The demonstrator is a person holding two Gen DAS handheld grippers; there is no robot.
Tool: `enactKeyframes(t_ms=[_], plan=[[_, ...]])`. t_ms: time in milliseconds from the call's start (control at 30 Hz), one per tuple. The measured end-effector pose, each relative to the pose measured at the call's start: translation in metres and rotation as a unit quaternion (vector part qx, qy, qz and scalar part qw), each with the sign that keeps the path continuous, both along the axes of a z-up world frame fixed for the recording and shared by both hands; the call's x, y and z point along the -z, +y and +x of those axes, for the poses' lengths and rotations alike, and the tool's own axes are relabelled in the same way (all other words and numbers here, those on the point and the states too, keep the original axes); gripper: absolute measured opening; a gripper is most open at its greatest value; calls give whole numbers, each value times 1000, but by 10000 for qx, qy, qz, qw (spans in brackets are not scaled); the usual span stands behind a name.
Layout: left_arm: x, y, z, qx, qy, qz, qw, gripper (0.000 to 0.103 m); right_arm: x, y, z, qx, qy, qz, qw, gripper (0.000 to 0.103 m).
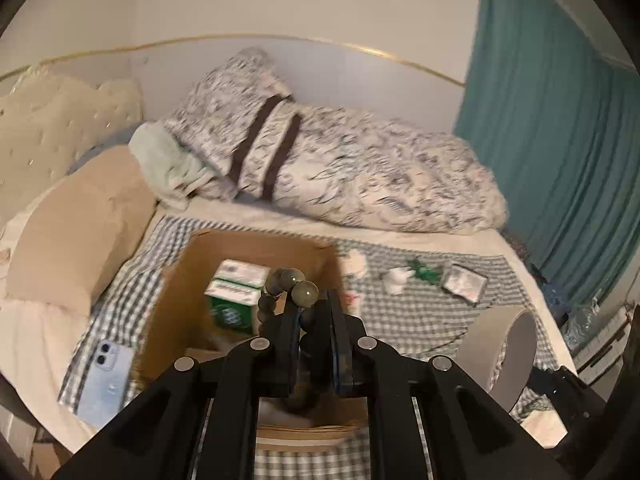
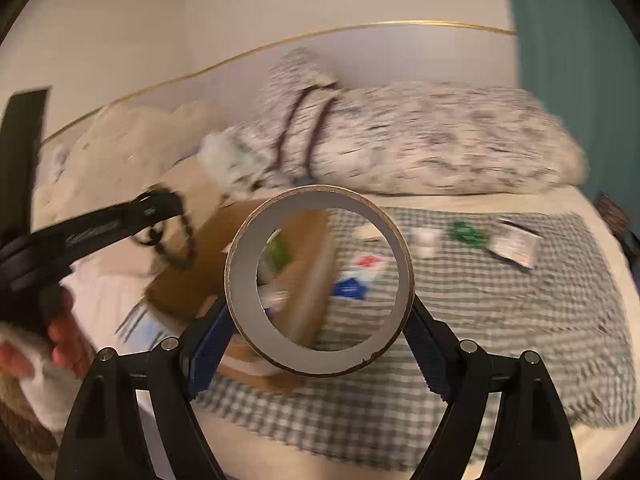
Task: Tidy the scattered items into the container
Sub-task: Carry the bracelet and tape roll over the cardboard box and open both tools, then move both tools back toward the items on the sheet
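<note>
Left wrist view: the left tool [image 1: 316, 312], nearly closed, pinches a bracelet of round, glossy grey-green beads [image 1: 288, 284] that arches beyond its tips, above the open cardboard box [image 1: 192, 276] on the checked bed cloth [image 1: 420, 312]. Inside the box lies a green-and-white carton [image 1: 236, 292]. Right of the box, the right tool [image 2: 320, 320] stands wide, its blue pads clamping a smooth ring-shaped tape roll [image 2: 320, 284] by its outer sides.
</note>
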State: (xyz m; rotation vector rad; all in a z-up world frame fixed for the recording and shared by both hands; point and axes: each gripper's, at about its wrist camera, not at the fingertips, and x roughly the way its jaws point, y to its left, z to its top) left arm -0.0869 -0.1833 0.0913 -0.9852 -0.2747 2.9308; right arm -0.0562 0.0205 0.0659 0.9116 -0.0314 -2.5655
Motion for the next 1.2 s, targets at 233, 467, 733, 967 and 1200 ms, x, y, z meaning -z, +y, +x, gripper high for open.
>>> enactKeyframes(t_ms=[233,467,733,967,1200], plan=[[52,-34,-24,-308,-565,-103,9979,12,43,-69,-41,-492,-280,138,9983,82],[83,-45,-44,-580,-880,-190,9942,102,78,-98,-65,-664,-121,561,9961,91],[82,-51,-41,-848,-775,15,9934,103,84,-86,-61,-627,139,436,9970,94],[82,-28,-27,-796,-805,-17,9936,103,61,-25,-48,-60,240,-310,9992,94],[75,24,-9,-473,-724,-26,9962,103,43,65,-26,740,316,-796,9936,96]])
